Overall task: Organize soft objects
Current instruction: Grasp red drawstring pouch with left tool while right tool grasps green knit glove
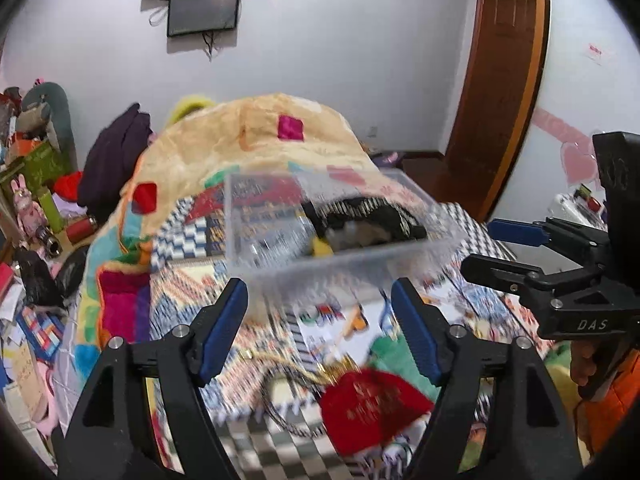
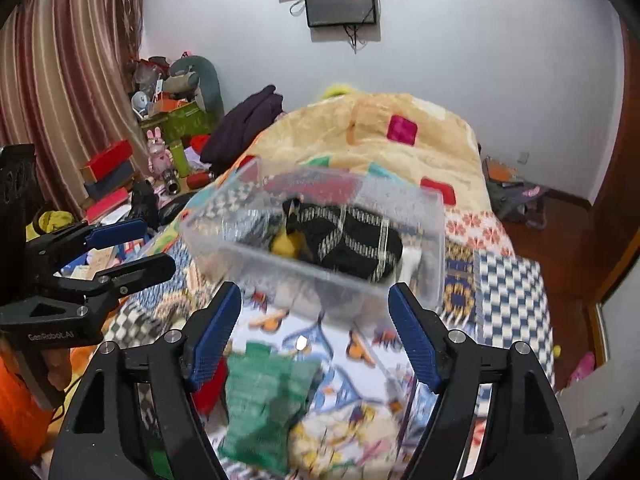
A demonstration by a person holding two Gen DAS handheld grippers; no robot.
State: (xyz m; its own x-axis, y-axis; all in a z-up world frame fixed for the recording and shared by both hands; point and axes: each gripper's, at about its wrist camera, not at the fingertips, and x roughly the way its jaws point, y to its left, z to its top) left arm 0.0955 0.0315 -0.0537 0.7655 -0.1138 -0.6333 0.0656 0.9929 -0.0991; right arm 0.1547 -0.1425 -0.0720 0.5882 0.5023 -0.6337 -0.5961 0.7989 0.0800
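Nearest the left gripper, whose blue-padded fingers stand wide apart with nothing between them, a red pouch with gold lettering lies on the patterned bedspread. A dark braided cord loops beside the pouch, on its left. A green cloth lies just beyond the pouch, close to the right-hand finger.

The right gripper is likewise spread open and empty. Below it lies the same green cloth — knitted in look, blurred — with a pale yellow-flecked soft item touching its right edge and a bit of red showing at its left.

A little farther on, in the middle of the bed, sits a clear plastic box. In the right wrist view the clear plastic box holds a black fabric item with pale cross-lines, and something yellow is tucked against that item's left side. Both grippers sit short of the box, not touching it.

Each gripper shows in the other's view: the right one at the right edge, the left one at the left edge — both with fingers parted.

Behind the box a thick tan blanket with coloured squares is heaped, with a dark purple garment at its left. On the far wall hang two dark screens, and striped curtains fall at the left.
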